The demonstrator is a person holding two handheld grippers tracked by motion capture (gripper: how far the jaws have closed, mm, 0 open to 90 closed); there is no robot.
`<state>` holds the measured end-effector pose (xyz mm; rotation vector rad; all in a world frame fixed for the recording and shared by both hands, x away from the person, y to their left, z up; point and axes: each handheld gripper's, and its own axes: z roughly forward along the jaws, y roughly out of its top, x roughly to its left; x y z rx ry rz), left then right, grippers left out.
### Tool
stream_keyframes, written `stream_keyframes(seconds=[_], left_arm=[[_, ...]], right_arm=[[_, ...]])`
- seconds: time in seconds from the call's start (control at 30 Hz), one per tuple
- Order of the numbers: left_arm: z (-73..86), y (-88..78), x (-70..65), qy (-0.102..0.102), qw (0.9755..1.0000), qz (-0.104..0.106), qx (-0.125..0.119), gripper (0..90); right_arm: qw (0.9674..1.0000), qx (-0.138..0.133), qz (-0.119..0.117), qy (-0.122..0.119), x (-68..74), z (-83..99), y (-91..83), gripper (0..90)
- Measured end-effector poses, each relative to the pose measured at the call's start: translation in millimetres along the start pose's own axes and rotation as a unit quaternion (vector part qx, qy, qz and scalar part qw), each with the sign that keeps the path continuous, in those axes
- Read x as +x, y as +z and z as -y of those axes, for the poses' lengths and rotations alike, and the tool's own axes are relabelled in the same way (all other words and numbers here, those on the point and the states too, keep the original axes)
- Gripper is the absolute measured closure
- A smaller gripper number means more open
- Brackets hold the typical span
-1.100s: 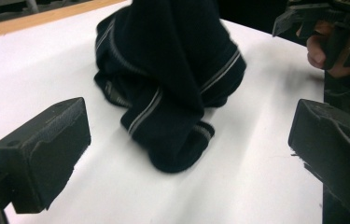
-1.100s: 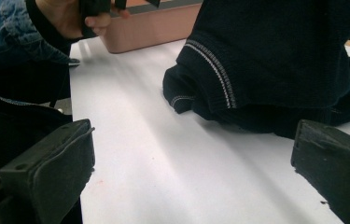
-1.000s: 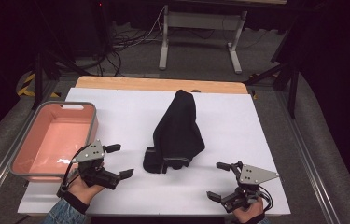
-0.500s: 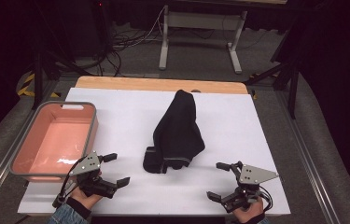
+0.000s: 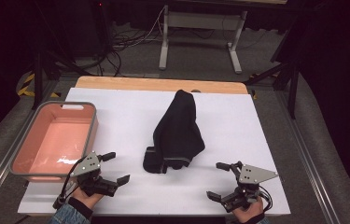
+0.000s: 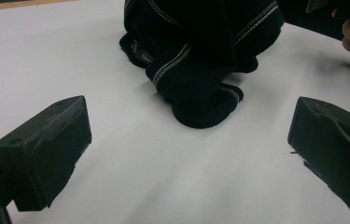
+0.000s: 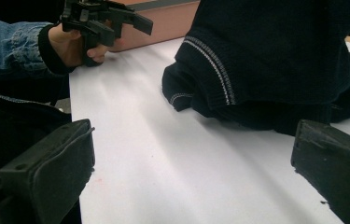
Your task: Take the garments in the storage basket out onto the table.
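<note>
A black knitted garment (image 5: 178, 133) with white stitched trim lies heaped in the middle of the white table (image 5: 238, 126). It also shows ahead of the jaws in the left gripper view (image 6: 200, 51) and in the right gripper view (image 7: 275, 60). My left gripper (image 5: 115, 167) is open near the front edge, left of the garment, with nothing between its jaws. Open too, my right gripper (image 5: 218, 181) rests at the front right, apart from the garment. The left gripper (image 7: 116, 18) and its hand appear far off in the right gripper view.
A pink bin (image 5: 32, 154) with a grey rim stands at the table's left edge, next to my left gripper. A wooden strip (image 5: 163, 84) runs along the table's far edge. Beyond it are cables and a metal stand (image 5: 200, 28) on the floor.
My left gripper has moved back toward the front edge and slightly left. The right gripper and the garment have stayed put.
</note>
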<state>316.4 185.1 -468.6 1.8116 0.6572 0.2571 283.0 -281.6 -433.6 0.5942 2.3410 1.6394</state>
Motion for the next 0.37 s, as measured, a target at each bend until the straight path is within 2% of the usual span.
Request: stream_keyframes(seconds=[0.37], left_arm=[[-0.1,0.7,-0.8,-0.002,1.0000,0.002,-0.001,0.3]], right_arm=[[1.0000,-0.002,0.001,0.001,-0.1,0.1,-0.7,0.3]])
